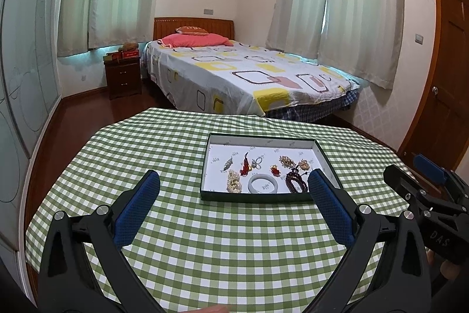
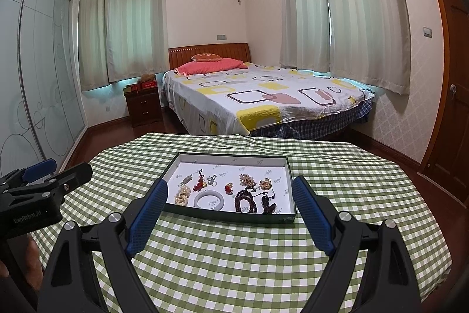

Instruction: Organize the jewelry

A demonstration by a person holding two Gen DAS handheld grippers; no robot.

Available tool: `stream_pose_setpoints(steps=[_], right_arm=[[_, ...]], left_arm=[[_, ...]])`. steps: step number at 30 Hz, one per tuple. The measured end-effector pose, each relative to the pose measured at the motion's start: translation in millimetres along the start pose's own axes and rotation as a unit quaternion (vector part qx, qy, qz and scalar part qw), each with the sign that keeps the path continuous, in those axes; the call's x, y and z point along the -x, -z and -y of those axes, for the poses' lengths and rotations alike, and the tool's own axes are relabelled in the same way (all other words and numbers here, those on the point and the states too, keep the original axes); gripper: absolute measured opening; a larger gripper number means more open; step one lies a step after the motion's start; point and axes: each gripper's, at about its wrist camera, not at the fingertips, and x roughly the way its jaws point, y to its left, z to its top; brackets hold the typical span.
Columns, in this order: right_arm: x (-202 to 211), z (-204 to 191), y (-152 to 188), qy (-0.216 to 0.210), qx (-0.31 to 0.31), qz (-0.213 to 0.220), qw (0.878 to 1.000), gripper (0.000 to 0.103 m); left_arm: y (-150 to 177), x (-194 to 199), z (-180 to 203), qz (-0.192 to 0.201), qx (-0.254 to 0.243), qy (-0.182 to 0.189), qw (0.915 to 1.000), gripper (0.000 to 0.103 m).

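Centre of both views: shallow dark-walled cardboard tray (image 1: 325,163) with white floor, on a green-and-white checked tablecloth (image 1: 205,254). Inside, pale jade-like bangle (image 1: 262,184), dark red wooden bead string (image 1: 296,181) (lower right of tray), small red charms. Left gripper (image 1: 234,181) and right gripper (image 2: 230,188) spread wide, empty, just short of tray.

Side by side and tilted slightly downward, the left claw (image 1: 234,181) and the right claw (image 2: 230,187) both hover with their blue-padded fingers spread wide, gripping nothing.
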Motion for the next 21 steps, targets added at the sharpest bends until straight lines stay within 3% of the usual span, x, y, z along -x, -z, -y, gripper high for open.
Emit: stream_pose_setpoints(steps=[8,13,21], right_arm=[[-4.5,0.5,1.8,-0.002,-0.001,-0.005,1.000,0.084],[-11.4,1.6,4.1,-0.005,-0.001,-0.009,1.000,0.084],[-39.2,20.7,5.2,0.019,0.001,-0.014,1.000,0.084]], left_arm=[[4.1,-6.1,-0.1,0.007,0.009,0.023,0.9997,0.099],[4.3,-12.5,-1.0,0.012,0.004,0.012,0.9998,0.099],[5.5,-63.2,-26.4,-0.034,0.022,-0.026,0.9989,0.099]])
